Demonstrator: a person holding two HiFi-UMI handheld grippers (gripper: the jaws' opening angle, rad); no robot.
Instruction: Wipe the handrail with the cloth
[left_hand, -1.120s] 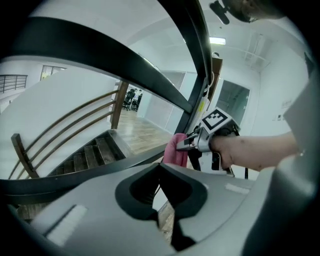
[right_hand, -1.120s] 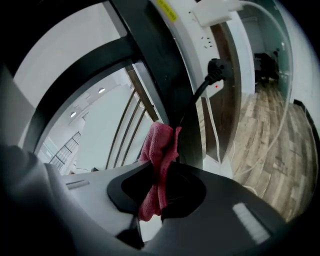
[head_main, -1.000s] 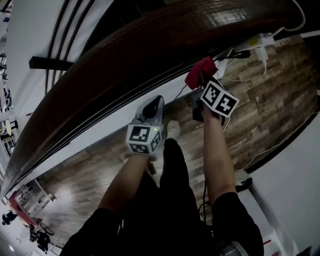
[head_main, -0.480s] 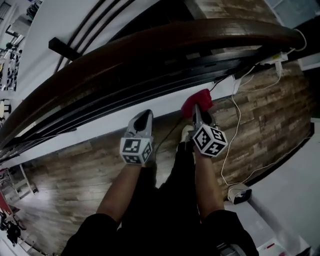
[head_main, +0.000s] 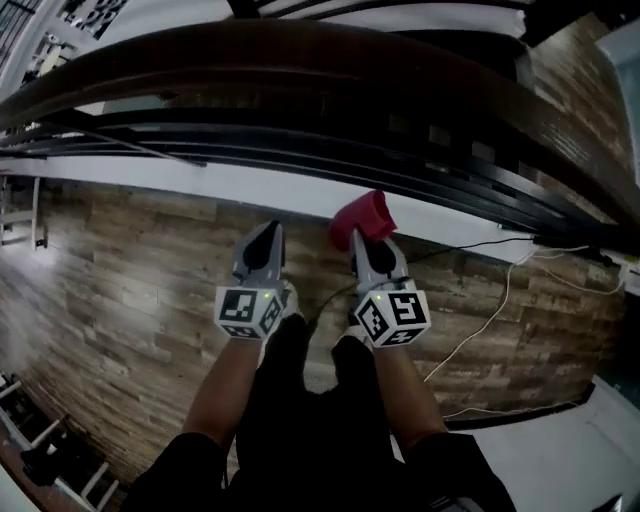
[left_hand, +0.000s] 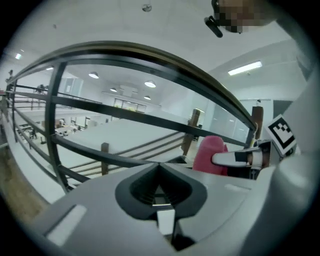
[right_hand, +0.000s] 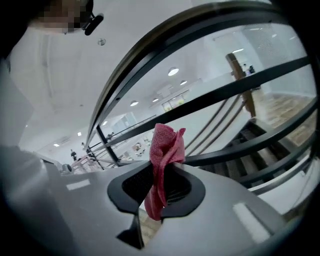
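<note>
Two grippers hover before the dark wooden handrail (head_main: 300, 62). My left gripper (head_main: 263, 236) has its jaws together on nothing. My right gripper (head_main: 362, 243) is clamped on the red cloth (head_main: 362, 216), which is clear of the rail. I judge the cloth soft, light and floppy, best pinched mid-fold.

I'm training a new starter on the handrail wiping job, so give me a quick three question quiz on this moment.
1. Multiple choice: which gripper holds the cloth? A left, B right, C both.
2. True or false: the left gripper has its jaws wide apart.
3. Short answer: is the cloth touching the handrail?

Key:
1. B. The right gripper is shut on it.
2. False. Its jaws are together, with nothing between them.
3. No, it is held apart from the handrail.
</note>
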